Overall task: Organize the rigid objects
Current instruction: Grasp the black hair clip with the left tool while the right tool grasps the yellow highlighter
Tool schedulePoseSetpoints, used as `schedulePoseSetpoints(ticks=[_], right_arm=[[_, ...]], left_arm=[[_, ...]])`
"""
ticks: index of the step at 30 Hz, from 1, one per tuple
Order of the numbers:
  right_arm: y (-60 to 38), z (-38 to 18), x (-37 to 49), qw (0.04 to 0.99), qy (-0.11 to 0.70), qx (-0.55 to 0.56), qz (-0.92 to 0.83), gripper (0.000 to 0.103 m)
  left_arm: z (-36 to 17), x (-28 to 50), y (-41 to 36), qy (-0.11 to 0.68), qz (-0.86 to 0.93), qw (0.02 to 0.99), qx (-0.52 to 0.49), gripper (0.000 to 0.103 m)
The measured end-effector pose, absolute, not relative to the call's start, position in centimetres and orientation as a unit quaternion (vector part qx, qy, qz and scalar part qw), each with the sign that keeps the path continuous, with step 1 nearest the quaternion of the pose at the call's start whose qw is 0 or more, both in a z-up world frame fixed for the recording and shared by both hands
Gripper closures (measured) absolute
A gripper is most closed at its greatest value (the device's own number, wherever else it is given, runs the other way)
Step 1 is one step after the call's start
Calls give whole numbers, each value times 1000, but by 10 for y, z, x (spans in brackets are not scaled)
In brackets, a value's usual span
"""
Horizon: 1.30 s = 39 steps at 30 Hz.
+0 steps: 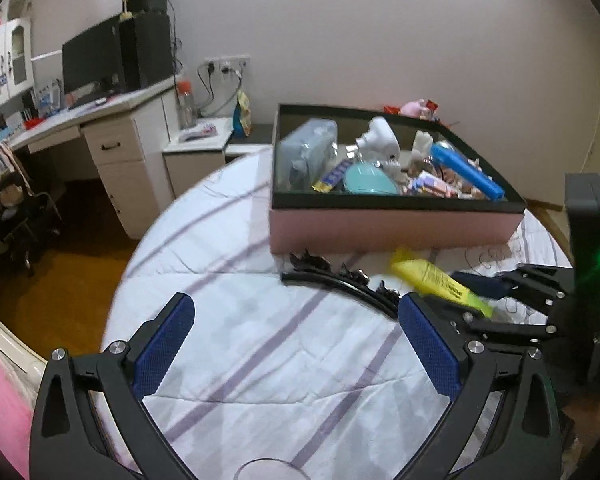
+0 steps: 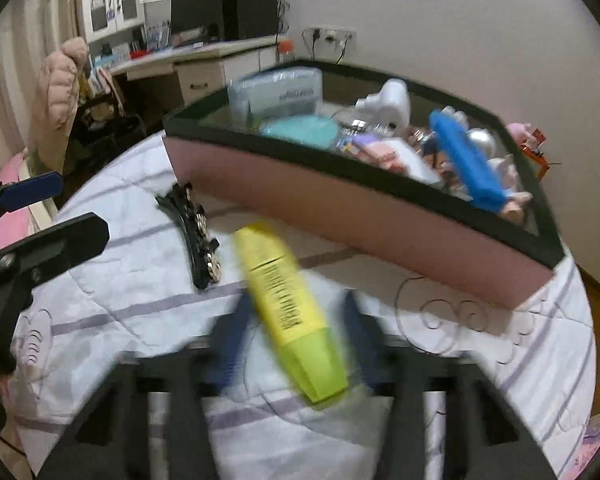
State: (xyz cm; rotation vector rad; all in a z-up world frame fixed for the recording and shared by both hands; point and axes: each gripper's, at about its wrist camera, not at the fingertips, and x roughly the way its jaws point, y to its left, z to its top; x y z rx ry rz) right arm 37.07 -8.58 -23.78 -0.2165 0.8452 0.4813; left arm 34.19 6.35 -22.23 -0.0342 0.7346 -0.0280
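Pinching the yellow highlighter point(image 2: 290, 308) is the right gripper point(image 2: 296, 344), its fingers closed on the marker's lower half, though motion blur hides the exact contact. Highlighter's long axis runs up and away from the fingers toward the pink box point(image 2: 340, 224), which stands just beyond on the striped bedsheet point(image 2: 132, 280). Left gripper point(image 1: 296, 344) hovers with fingers spread wide, nothing between them. Black hair clip point(image 1: 340, 280) lies on the sheet beside the box's near wall, ahead of the left fingers, long axis crosswise; left hand is nearer it.
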Motion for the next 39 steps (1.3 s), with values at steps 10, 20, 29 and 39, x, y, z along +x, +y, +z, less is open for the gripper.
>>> schedulePoseSetpoints(ticks=[10,20,29,39], right_arm=[[-133,-238,353,891,409,-64,188,76],[-147,-237,349,890,408,-43,200,76],[-143,-240,359,887,414,-48,200,76],[-137,-236,355,890,402,-56,205,76]], left_arm=[[-248,394,25,425,-6,905,-14,0],[-262,378,53,445,48,894,2,0],[-263,386,59,447,58,893,3,0],[-254,385,49,419,-3,908,21,84]])
